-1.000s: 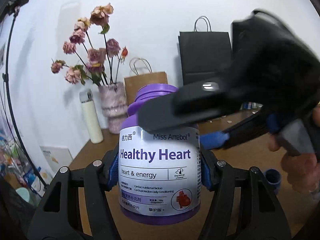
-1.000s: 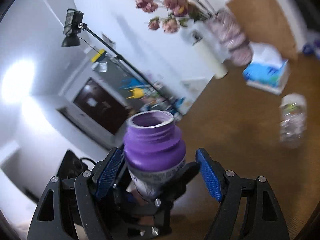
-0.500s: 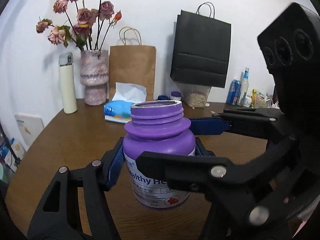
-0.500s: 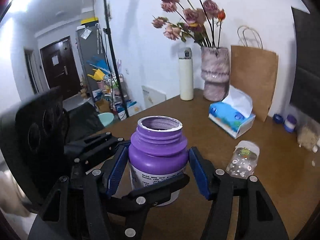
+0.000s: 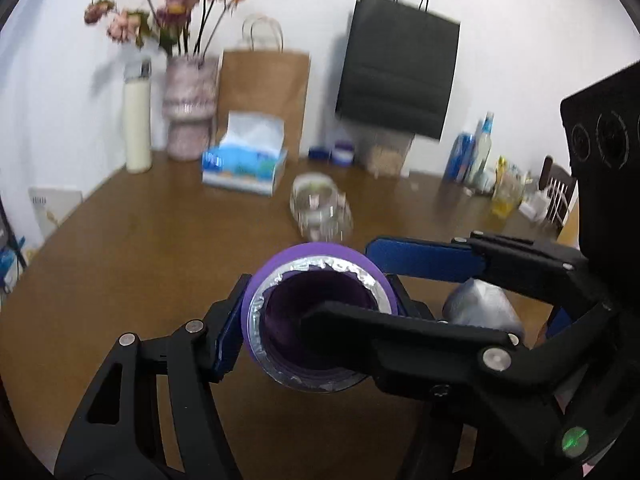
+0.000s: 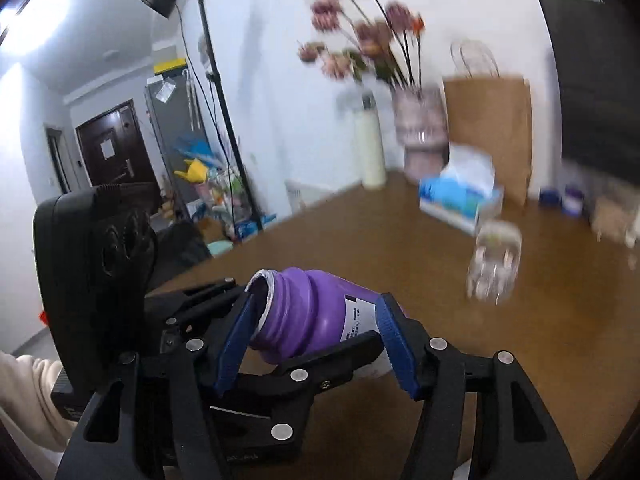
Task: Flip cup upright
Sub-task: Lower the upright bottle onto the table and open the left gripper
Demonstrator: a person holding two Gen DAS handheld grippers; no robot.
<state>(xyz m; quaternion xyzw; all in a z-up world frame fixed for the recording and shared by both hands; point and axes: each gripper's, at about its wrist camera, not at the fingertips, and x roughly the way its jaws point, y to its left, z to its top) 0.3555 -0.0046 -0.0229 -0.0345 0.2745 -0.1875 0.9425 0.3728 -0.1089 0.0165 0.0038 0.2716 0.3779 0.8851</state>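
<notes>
Over the brown table (image 5: 120,240), the left gripper (image 5: 316,320) is clamping the tilted purple jar (image 5: 316,312) while the right gripper (image 6: 316,344) is straddling it unclosed; levelling it upright is seemingly coming next.

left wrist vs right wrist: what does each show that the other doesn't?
Left wrist only: the purple plastic jar's open mouth with torn foil rim, drink bottles far right. Right wrist only: the jar's tilted side with white label, a lamp stand, a dark door. Both: clear glass cup lying on the brown table, blue tissue box, flower vase.
</notes>
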